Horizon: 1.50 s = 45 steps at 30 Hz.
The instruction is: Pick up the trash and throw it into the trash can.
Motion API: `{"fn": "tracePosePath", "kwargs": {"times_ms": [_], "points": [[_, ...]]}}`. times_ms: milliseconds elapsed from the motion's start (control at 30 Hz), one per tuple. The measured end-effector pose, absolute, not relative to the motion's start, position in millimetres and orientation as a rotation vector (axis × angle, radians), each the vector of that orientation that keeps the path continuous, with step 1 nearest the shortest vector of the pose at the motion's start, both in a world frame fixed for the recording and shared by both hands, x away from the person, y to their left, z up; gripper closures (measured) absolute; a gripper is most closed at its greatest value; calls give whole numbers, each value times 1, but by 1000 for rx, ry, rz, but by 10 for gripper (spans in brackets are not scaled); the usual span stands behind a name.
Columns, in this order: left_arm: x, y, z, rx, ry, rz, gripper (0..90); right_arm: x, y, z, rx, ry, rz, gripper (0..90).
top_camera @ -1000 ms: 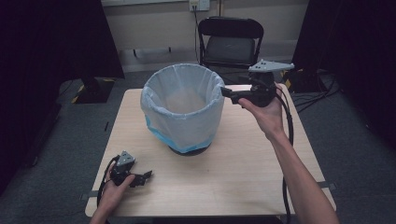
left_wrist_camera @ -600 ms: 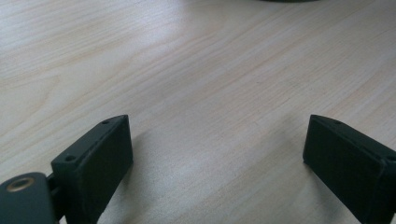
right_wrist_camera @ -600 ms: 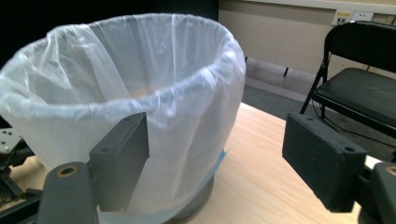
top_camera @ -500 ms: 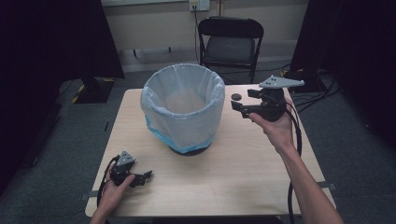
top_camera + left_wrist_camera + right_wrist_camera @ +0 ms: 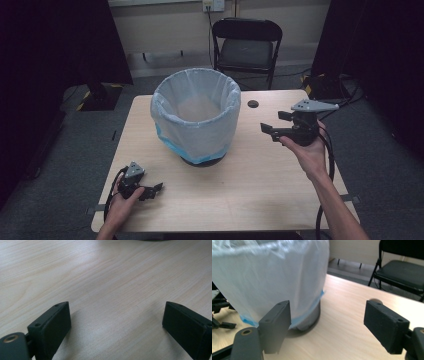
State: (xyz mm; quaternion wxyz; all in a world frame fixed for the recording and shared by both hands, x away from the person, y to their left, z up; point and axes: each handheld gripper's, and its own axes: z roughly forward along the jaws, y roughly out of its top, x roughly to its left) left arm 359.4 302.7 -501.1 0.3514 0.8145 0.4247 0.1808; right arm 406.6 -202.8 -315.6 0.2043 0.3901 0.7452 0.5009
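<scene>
My left gripper (image 5: 152, 190) sits low on the table (image 5: 260, 180), in front of the bin (image 5: 196, 116) and off to its left, jaws spread wide over bare wood. The bin, lined with a pale bag, stands mid-table. My right gripper (image 5: 274, 128) hovers to the bin's right, jaws wide apart and empty, pointing at it.
</scene>
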Motion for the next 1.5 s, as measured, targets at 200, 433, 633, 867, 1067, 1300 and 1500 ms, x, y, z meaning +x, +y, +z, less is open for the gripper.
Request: {"fn": "tracePosePath", "kwargs": {"times_ms": [200, 433, 633, 867, 1067, 1300, 1500], "points": [[359, 302, -501, 2108, 1102, 468, 78, 398, -217, -334, 1128, 2076, 1368, 207], [359, 302, -501, 2108, 1103, 470, 77, 386, -234, -362, 1194, 2085, 1330, 221], [359, 302, -501, 2107, 1104, 470, 77, 379, -250, -390, 1263, 2089, 1277, 200], [359, 302, -501, 2106, 1103, 472, 77, 371, -262, -427, 1339, 2128, 1163, 172], [359, 302, -501, 2102, 1105, 471, 76, 366, -269, -457, 1401, 2160, 1099, 174], [359, 302, -501, 2103, 1105, 470, 76, 366, -274, -480, 1451, 2171, 976, 179], [360, 302, -501, 2103, 1105, 470, 76, 362, -280, -490, 1478, 2166, 929, 184]]}}
